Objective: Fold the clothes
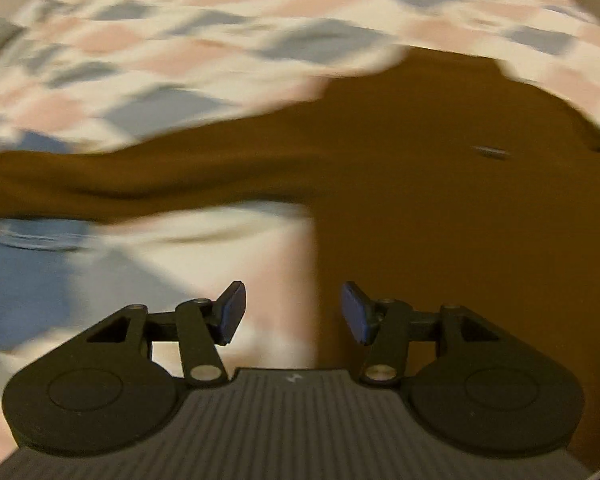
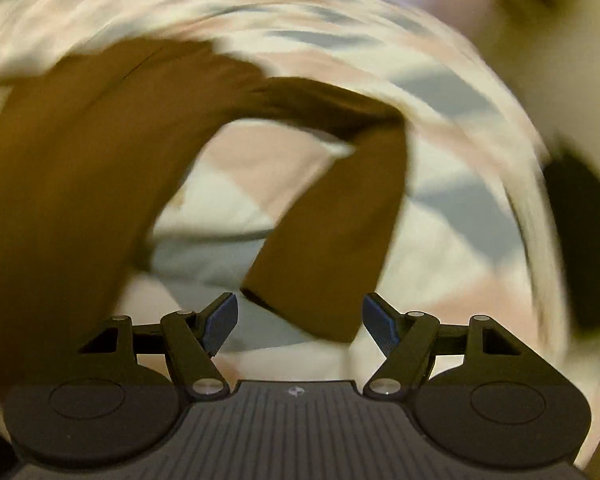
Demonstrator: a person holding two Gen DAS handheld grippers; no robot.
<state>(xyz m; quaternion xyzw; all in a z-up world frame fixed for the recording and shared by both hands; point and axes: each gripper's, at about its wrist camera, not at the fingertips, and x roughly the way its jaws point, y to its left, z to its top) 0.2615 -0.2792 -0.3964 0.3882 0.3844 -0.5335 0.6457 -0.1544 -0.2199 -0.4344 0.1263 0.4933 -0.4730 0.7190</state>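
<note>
A brown long-sleeved garment point(image 1: 440, 208) lies spread on a checked pink, grey and white bedspread point(image 1: 180, 48); both views are motion-blurred. In the left wrist view its body fills the right side and one sleeve point(image 1: 100, 184) stretches out to the left. My left gripper point(image 1: 294, 312) hovers open over the body's left edge, nothing between its fingers. In the right wrist view the garment point(image 2: 60, 184) sits at the left, and its other sleeve point(image 2: 340, 208) arcs over and bends back down. The cuff point(image 2: 300, 304) ends just ahead of my open right gripper point(image 2: 300, 322), and the pads do not press it.
The bedspread point(image 2: 460, 208) runs on all around the garment. A blue patch of fabric point(image 1: 20, 272) shows at the left in the left wrist view. A dark blurred object point(image 2: 580, 240) stands at the right edge of the right wrist view. A small dark mark point(image 1: 494, 153) sits on the garment's body.
</note>
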